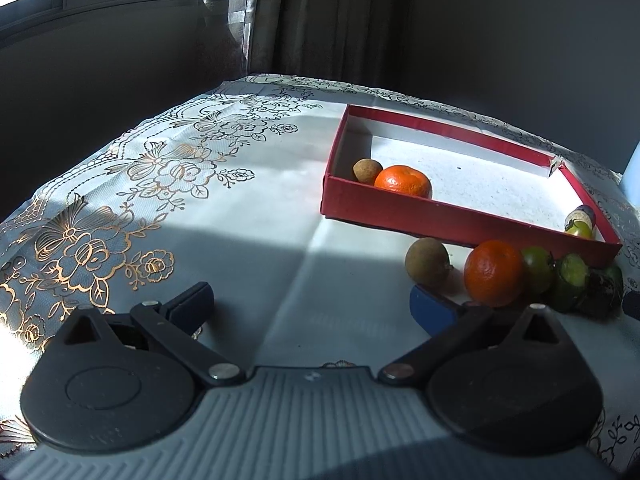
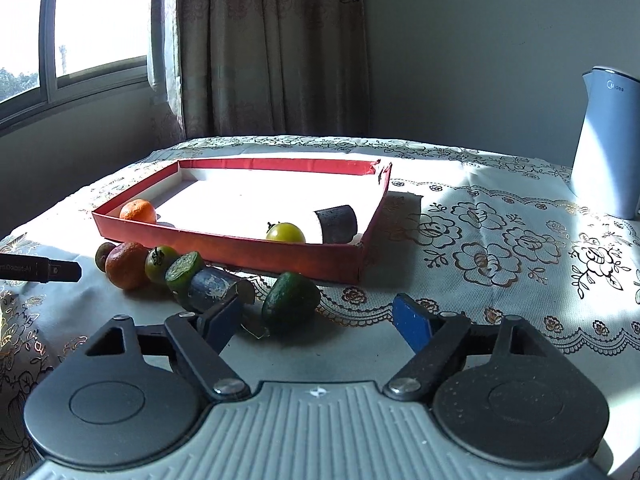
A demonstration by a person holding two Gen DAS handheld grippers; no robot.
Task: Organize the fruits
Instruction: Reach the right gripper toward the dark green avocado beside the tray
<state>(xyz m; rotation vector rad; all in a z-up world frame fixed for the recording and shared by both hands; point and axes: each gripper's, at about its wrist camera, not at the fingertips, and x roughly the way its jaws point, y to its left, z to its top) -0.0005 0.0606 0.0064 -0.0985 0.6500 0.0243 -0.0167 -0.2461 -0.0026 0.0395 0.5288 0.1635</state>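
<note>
From the left wrist, the left claw point(image 1: 310, 304) stood wide open with nothing in it, low over the tablecloth point(image 1: 248, 208). The red box point(image 1: 448, 216) sat ahead and to the right. In its near left corner lay an orange point(image 1: 404, 180) touching a small brown fruit point(image 1: 367, 170). A yellow-green tomato point(image 1: 579, 229) sat in the near right corner. In front of the box, on the cloth, a brown fruit point(image 1: 427, 261) lay near a second orange point(image 1: 494, 273), and a green tomato point(image 1: 538, 268) touched that orange.

From the right wrist, the right claw point(image 2: 320, 318) was wide open too and held nothing. A dark green fruit point(image 2: 291, 304) lay on the cloth between its fingers, nearer the left one. Just left of it was a dark chunk point(image 2: 212, 288) with a cut green piece point(image 2: 185, 272) against it. Another dark chunk point(image 2: 336, 224) sat in the box. A pale kettle point(image 2: 608, 140) stood far right.
</note>
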